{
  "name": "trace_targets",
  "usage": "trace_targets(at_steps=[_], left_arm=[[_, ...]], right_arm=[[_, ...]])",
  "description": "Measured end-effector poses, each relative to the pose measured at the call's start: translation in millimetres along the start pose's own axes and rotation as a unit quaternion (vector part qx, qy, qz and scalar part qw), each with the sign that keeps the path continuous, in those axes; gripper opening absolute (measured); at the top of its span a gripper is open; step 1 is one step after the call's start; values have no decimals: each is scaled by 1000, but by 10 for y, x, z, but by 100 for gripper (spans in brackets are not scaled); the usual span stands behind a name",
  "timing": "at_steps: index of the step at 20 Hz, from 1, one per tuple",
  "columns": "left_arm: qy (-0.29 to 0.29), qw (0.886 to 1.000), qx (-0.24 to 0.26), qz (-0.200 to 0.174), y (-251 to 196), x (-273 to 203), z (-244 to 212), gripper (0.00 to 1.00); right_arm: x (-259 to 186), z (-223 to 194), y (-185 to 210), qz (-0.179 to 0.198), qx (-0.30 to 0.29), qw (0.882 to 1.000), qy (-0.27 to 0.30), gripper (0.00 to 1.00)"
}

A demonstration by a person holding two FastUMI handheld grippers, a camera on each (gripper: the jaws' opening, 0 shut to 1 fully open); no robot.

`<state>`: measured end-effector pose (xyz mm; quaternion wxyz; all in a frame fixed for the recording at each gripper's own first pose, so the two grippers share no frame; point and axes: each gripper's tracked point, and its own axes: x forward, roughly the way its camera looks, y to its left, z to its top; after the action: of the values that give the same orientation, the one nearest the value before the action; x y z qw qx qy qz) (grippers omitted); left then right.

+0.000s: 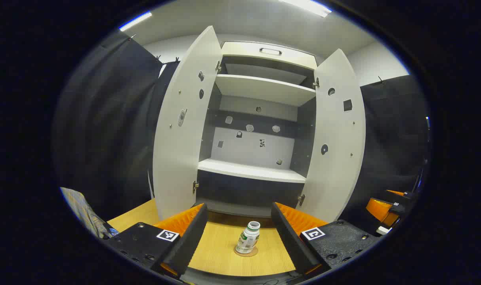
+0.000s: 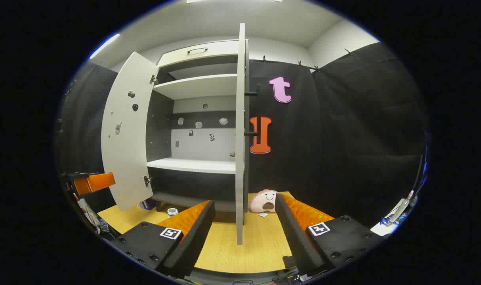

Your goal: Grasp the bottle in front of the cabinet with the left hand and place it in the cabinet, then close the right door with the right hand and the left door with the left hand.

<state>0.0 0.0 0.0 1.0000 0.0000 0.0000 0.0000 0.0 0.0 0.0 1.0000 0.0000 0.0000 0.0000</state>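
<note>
Left gripper (image 1: 239,225) low over the table (image 1: 220,257), fingers spread wide, nothing between them. Bottle (image 1: 248,237) straight ahead in the gap, upright on a small round coaster (image 1: 246,252), white with a green label, in front of the cabinet (image 1: 260,118) and not yet touched. Right gripper (image 2: 244,221) likewise spread and empty, lined up on the edge of the right door (image 2: 240,134), which stands edge-on just ahead of it.

Step in hand, by judgement: reaching for the bottle. Best done by coming in level, keeping the bottle centred between the fingers, closing on the body rather than the narrow neck, then lifting straight up clear of the coaster before swinging toward the shelf (image 1: 251,171). Risk of a tip-over if one finger arrives first.

Table of pale wood grain, smooth. Beyond the bottle, cabinet with both doors swung open, left door (image 1: 185,130) wide; white shelves bare, small stickers on the back panel and doors. In the right gripper view, a pink plush toy (image 2: 265,201) on the table near the right door's foot. Black cloth walls all round, white ceiling with strip lights (image 1: 135,20).
</note>
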Motion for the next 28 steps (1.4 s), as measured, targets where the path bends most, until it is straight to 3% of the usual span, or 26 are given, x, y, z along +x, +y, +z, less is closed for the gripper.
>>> trace_targets(at_steps=[1, 5, 14, 22, 28], left_arm=[[5, 1000, -5, -6, -53, 7, -37, 97], [8, 1000, -7, -26, -210, 108, -60, 97], [12, 999, 15, -50, -440, 248, -136, 97], [74, 992, 38, -90, -685, 528, -730, 97], [139, 985, 63, -81, -605, 865, -1294, 98]], right_arm=[[1, 18, -58, -4, -2, 1000, 0, 100], [-22, 75, -306, -35, -6, 999, -14, 100], [-95, 87, -481, -56, 6, 998, -11, 100], [-78, 24, -592, -75, 10, 997, -2, 99], [-100, -12, -655, -89, 14, 996, 9, 100]])
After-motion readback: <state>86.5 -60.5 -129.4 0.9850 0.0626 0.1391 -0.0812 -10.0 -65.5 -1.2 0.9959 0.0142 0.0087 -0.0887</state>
